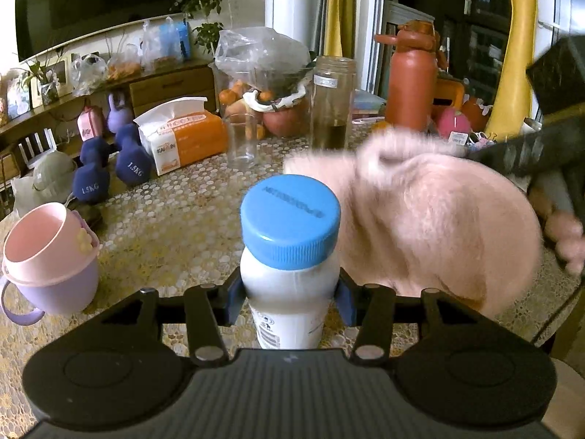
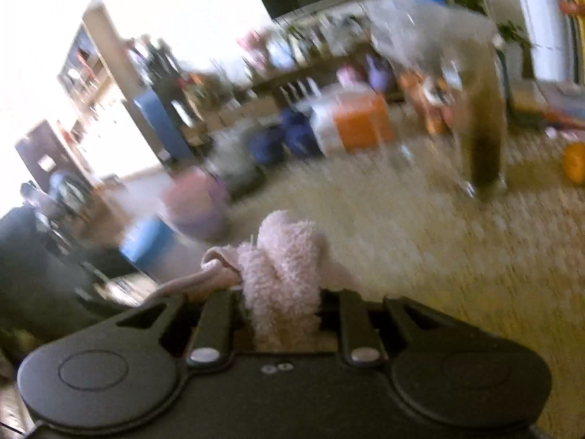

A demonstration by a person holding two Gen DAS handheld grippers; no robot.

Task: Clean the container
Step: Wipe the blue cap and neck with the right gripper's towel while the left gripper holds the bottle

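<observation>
A white bottle (image 1: 289, 292) with a blue cap (image 1: 290, 219) stands upright between the blue pads of my left gripper (image 1: 290, 298), which is shut on its body. To the bottle's right a fluffy pink cloth (image 1: 431, 219) hangs blurred, close beside the cap; whether it touches is unclear. In the right wrist view the same pink cloth (image 2: 283, 274) bunches up between the jaws of my right gripper (image 2: 283, 307), shut on it. That view is motion-blurred; the blue cap (image 2: 144, 243) shows at the left.
On the patterned table (image 1: 175, 226) sit a pink-and-purple cup (image 1: 51, 259), navy dumbbells (image 1: 109, 168), an orange tissue pack (image 1: 186, 135), an empty glass (image 1: 241, 139), a tall clear jar (image 1: 332, 102), a fruit bag and a red flask (image 1: 413, 77). A hand (image 1: 566, 234) shows at right.
</observation>
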